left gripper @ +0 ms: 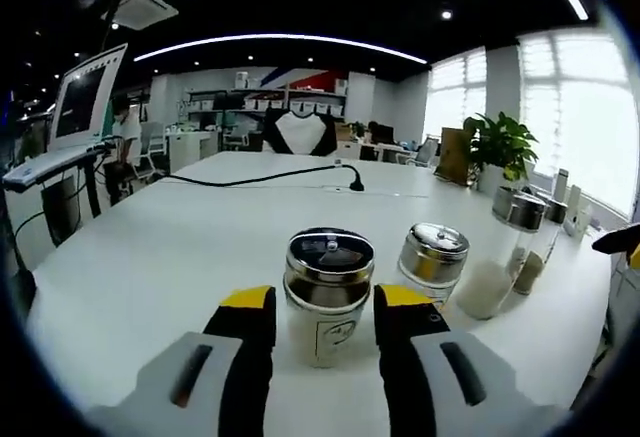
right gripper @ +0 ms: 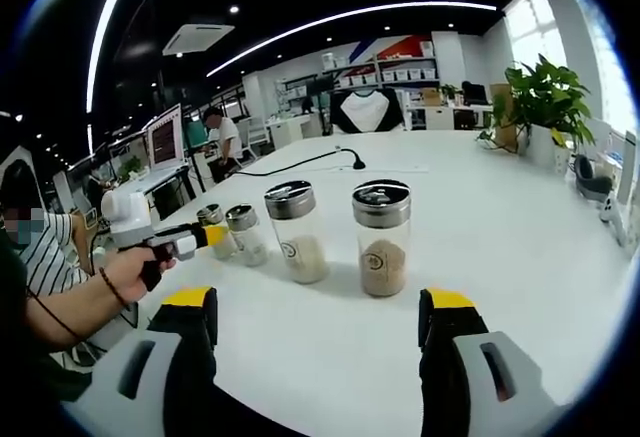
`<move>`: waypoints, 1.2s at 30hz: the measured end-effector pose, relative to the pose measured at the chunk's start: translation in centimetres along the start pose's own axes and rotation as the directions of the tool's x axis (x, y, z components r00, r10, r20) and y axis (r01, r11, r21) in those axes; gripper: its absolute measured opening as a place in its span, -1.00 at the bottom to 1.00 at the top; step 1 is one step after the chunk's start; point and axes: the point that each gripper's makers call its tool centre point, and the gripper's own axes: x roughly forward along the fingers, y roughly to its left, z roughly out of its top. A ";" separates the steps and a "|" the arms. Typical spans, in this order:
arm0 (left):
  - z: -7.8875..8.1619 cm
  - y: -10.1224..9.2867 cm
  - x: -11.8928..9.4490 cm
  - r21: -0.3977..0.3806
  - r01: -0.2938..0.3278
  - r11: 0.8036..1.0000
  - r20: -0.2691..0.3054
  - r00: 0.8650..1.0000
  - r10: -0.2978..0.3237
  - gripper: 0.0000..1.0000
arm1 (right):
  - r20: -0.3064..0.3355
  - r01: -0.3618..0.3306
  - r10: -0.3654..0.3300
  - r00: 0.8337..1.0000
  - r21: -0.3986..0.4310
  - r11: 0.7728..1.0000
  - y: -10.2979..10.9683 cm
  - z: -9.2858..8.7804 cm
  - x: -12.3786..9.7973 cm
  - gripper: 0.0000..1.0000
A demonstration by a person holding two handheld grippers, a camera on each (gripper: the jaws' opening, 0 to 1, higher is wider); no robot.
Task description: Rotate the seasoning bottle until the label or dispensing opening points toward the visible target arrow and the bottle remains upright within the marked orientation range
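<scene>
My left claw (left gripper: 325, 329) is spread around the jar (left gripper: 328, 295) on the table (left gripper: 140, 257), my right claw (right gripper: 315, 329) wide open and empty, so I should pinch squarely below the jar's lid, then twist slowly, keeping it upright.

The left gripper view looked low across the white table (left gripper: 150, 257) toward the far shelves, very close to a seasoning bottle (left gripper: 327, 295) at lower centre between its own jaws, with three more bottles trailing off to the right. The right gripper view faced the same row from farther back and from the other end, its nearest bottle (right gripper: 381, 237) at centre. Both shared the table, the bottles, the black cable (right gripper: 300, 162) and the potted plant (right gripper: 545, 97).
</scene>
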 end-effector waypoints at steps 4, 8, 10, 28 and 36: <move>-0.3 -0.2 0.2 -0.035 0.014 0.999 -0.002 1.000 -0.014 -0.30 | 0.016 0.009 -0.009 1.000 0.001 1.000 -0.1 0.4 -0.3 0.67; -0.3 -0.4 0.4 -0.014 0.022 1.000 0.001 1.000 -0.022 -0.32 | 0.011 0.008 -0.008 1.000 -0.001 1.000 -0.1 0.3 -0.2 0.67; -0.3 -0.3 0.4 -0.005 0.027 1.000 -0.001 1.000 -0.027 -0.32 | 0.009 0.006 -0.006 1.000 0.002 1.000 -0.1 0.2 -0.2 0.67; 0.0 -0.4 0.7 0.037 0.089 0.995 0.026 0.996 -0.090 -0.34 | 0.000 0.005 -0.005 1.000 0.026 1.000 0.2 -0.9 0.1 0.66; 0.2 -0.4 0.7 0.051 0.140 0.989 0.028 0.990 -0.141 -0.34 | 0.001 0.020 -0.020 1.000 0.032 0.999 -0.1 -1.2 -0.2 0.66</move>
